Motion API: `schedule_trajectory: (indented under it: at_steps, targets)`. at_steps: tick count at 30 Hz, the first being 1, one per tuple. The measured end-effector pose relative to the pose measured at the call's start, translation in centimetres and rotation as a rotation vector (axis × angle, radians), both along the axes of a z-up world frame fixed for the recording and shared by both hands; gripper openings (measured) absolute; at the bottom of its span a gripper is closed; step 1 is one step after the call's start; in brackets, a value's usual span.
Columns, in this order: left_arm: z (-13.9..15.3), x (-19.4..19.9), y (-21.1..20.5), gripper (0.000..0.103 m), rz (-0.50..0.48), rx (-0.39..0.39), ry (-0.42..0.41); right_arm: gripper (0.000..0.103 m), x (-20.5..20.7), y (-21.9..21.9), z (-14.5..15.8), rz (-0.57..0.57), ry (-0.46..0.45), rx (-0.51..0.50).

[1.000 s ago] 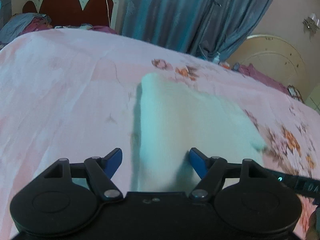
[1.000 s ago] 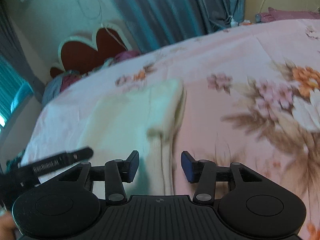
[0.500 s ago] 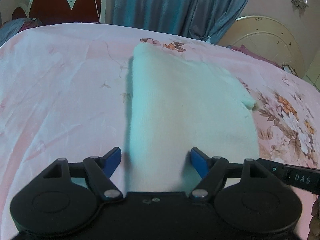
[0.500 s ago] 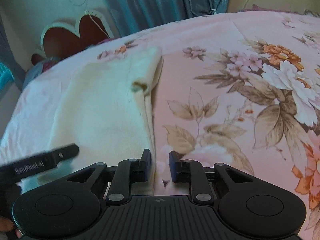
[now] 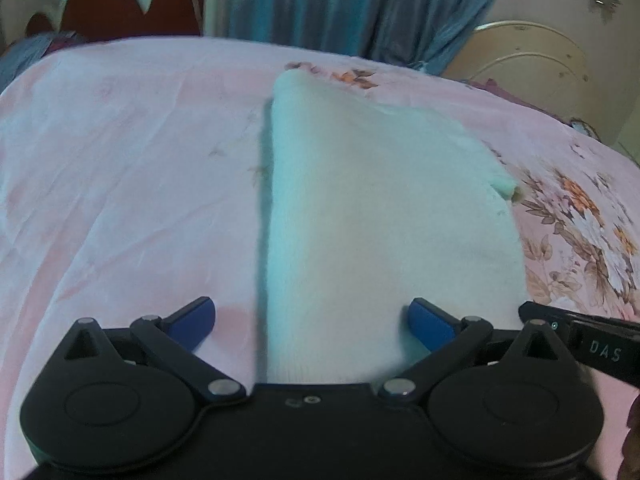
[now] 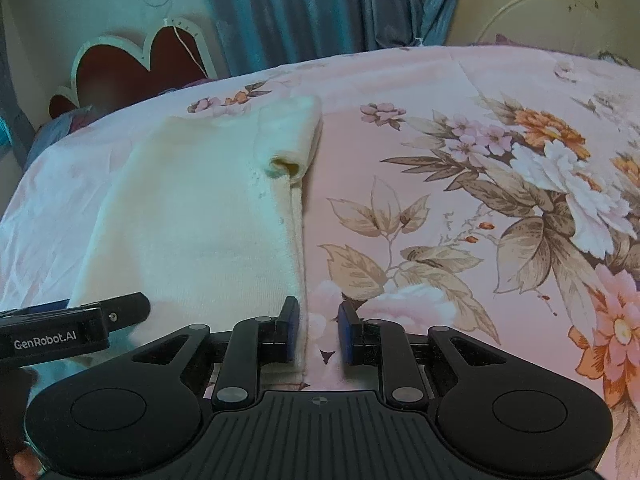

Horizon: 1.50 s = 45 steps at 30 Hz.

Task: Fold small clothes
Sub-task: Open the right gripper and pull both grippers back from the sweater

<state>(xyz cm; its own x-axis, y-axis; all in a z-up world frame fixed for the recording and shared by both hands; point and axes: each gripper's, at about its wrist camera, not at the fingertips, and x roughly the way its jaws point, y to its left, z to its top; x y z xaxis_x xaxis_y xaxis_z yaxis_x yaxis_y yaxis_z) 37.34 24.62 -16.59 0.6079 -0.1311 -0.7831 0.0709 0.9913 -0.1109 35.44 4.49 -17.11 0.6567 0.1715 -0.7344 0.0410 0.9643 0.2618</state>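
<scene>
My left gripper point(image 5: 312, 322) hangs low over the near hem of the cream knit garment point(image 5: 372, 216), its blue pads point(image 5: 430, 322) opening to their widest; the left edge of the cloth lies between them, and neither pad presses it. My right gripper point(image 6: 319, 334) sits at the garment's point(image 6: 200, 216) near right corner, jaws narrowed to a small gap. The cloth's edge runs beside the left pad point(image 6: 291, 332), the pink sheet shows in the gap, and I cannot tell whether the pads pinch the fabric. The garment lies flat on the floral bedsheet point(image 6: 460, 208), folded lengthwise, a short sleeve point(image 6: 292, 140) turned in at its far right. Beyond stand a scalloped red headboard point(image 5: 128, 8) and blue curtains point(image 6: 320, 4).
</scene>
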Motion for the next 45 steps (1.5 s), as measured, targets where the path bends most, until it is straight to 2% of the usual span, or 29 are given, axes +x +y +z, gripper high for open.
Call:
schedule_trajectory:
  at_steps: [6,10,12,13,15,18,22,23,25,26,27,33,37,45]
  targets:
    - [0.4,0.3,0.3,0.103,0.091,-0.032,0.090,0.020,0.1,0.4,0.2,0.011,-0.001,-0.027]
    - [0.6,0.0,0.0,0.102,0.110,-0.005,0.090,0.020,-0.3,0.1,1.0,0.009,-0.005,0.006]
    - [0.6,-0.5,0.7,0.102,0.114,-0.058,0.075,0.020,-1.1,-0.1,1.8,0.022,-0.022,0.025]
    - [0.7,-0.7,1.1,0.101,0.145,-0.074,0.072,0.020,-1.7,-0.1,2.2,0.030,-0.033,0.025]
    - [1.0,-1.3,1.3,0.098,0.204,-0.041,0.070,0.020,-3.4,-0.2,3.1,0.055,-0.059,0.018]
    - [2.3,-2.7,0.7,0.088,0.184,0.023,0.058,0.020,-6.1,-0.2,4.5,0.099,-0.085,0.000]
    - [5.3,-6.6,-0.1,0.091,0.140,0.070,0.009,0.020,-10.0,-0.8,6.4,0.143,-0.112,-0.006]
    - [6.3,-8.0,-0.4,0.093,0.132,0.078,-0.012,0.022,-10.9,-1.0,6.9,0.147,-0.121,-0.005]
    - [8.0,-10.4,-0.7,0.094,0.116,0.094,-0.049,0.047,-13.1,-1.6,8.0,0.139,-0.147,-0.006]
    - [8.8,-11.8,-1.0,0.095,0.107,0.106,-0.066,0.070,-14.3,-1.8,8.7,0.128,-0.170,-0.007]
    - [9.5,-12.9,-1.3,0.095,0.100,0.113,-0.077,0.073,-15.8,-2.2,9.5,0.121,-0.208,-0.011]
    - [13.1,-19.3,-2.6,0.097,0.093,0.142,-0.135,0.073,-22.0,-2.6,13.3,0.101,-0.297,-0.063]
    - [15.1,-23.3,-2.8,0.100,0.108,0.121,-0.161,0.073,-25.4,-2.6,15.1,0.100,-0.332,-0.074]
    - [17.1,-27.9,-2.9,0.102,0.124,0.106,-0.202,0.073,-29.4,-2.9,16.5,0.102,-0.371,-0.065]
